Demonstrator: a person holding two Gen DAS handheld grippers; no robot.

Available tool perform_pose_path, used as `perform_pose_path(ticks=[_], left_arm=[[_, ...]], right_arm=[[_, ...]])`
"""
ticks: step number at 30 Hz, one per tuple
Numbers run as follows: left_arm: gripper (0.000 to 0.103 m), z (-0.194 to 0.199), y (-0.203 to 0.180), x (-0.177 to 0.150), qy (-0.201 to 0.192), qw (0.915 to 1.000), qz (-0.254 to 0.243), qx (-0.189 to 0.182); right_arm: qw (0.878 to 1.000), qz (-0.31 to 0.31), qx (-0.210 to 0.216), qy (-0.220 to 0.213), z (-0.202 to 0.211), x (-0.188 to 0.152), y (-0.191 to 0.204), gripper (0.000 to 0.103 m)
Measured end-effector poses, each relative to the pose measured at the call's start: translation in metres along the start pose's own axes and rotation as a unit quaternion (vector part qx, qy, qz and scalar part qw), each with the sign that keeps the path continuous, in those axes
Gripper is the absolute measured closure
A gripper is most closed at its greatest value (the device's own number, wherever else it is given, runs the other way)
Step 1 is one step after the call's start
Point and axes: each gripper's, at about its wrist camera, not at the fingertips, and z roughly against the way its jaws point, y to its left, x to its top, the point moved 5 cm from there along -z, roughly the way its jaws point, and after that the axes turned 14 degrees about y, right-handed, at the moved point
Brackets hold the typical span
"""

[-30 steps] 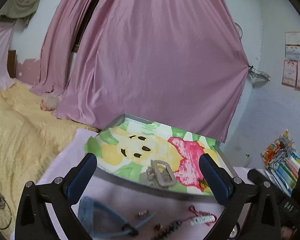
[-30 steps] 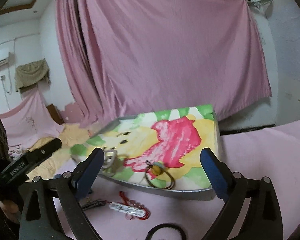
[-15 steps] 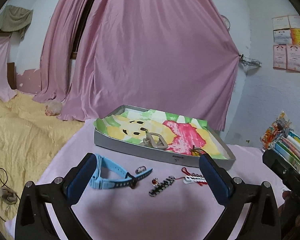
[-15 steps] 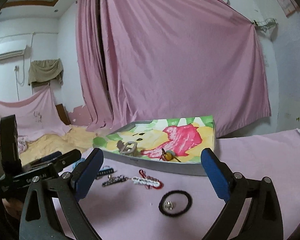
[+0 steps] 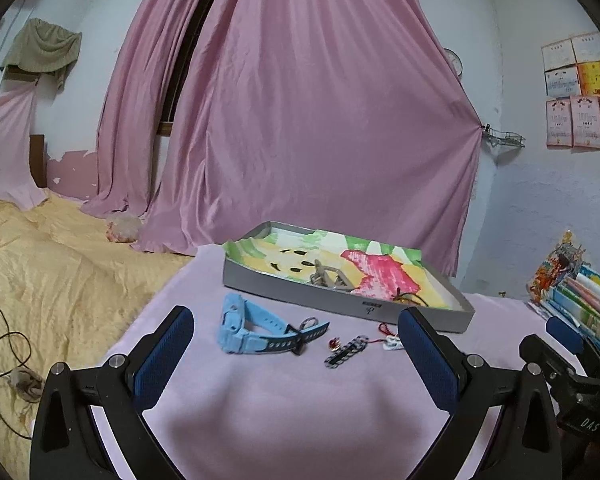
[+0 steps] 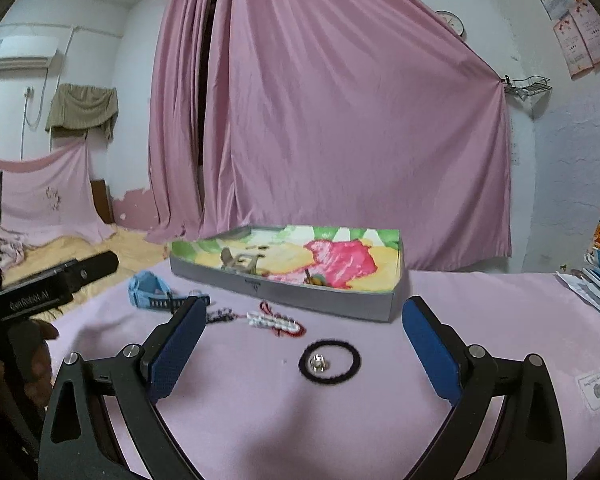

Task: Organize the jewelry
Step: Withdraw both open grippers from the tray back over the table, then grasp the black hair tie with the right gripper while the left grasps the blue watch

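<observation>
With both grippers' fingers apart and empty, centre right gripper over black elastic ring; close gently, lift into shallow grey tray.

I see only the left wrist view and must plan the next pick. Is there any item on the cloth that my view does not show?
Observer: Yes. A black hair band lies on the pink cloth, in front of the tray.
Operator: Is something inside it?
Observer: A small silver piece sits within the band.
Operator: Is the right gripper free?
Observer: Yes, the right gripper has its jaws wide apart and holds nothing.
</observation>
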Motion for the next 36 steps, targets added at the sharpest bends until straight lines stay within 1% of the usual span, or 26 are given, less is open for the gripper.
perform_pose_path(ticks=[4,9,15,20,23,26,29,31,34,36], left_arm=[[0.001,-0.003,0.004,-0.006,0.008,0.9999,-0.005,0.006],[0.001,-0.006,0.005,-0.013,0.016,0.9997,-0.017,0.01],[0.001,-0.017,0.002,-0.017,0.046,0.9978,-0.039,0.026],[0.001,-0.031,0.008,-0.017,0.084,0.9946,-0.046,0.041],[0.001,-0.039,0.012,-0.016,0.107,0.9921,-0.047,0.045],[0.001,-0.048,0.017,-0.014,0.144,0.9888,-0.031,0.023],[0.001,-0.057,0.022,-0.01,0.167,0.9857,-0.017,0.011],[0.001,-0.062,0.025,-0.008,0.181,0.9833,-0.015,0.015],[0.001,-0.069,0.029,-0.004,0.194,0.9807,-0.009,0.019],[0.001,-0.073,0.033,-0.001,0.202,0.9792,0.004,0.019]], right_arm=[[1.0,0.009,-0.011,0.01,0.001,-0.006,0.003,0.006],[1.0,0.005,-0.01,0.024,-0.002,-0.01,0.004,0.006],[0.998,-0.002,-0.018,0.057,-0.016,-0.014,-0.001,0.006],[0.995,0.003,-0.017,0.096,-0.031,-0.012,-0.002,0.006],[0.992,0.009,-0.009,0.127,-0.043,-0.01,-0.002,0.006],[0.986,0.006,0.005,0.166,-0.057,-0.012,0.0,0.006],[0.978,-0.004,0.041,0.206,-0.07,-0.014,0.0,0.006],[0.974,-0.015,0.058,0.22,-0.074,-0.013,-0.003,0.006],[0.97,-0.028,0.063,0.234,-0.081,-0.009,-0.01,0.006],[0.968,-0.029,0.062,0.241,-0.086,-0.007,-0.014,0.006]])
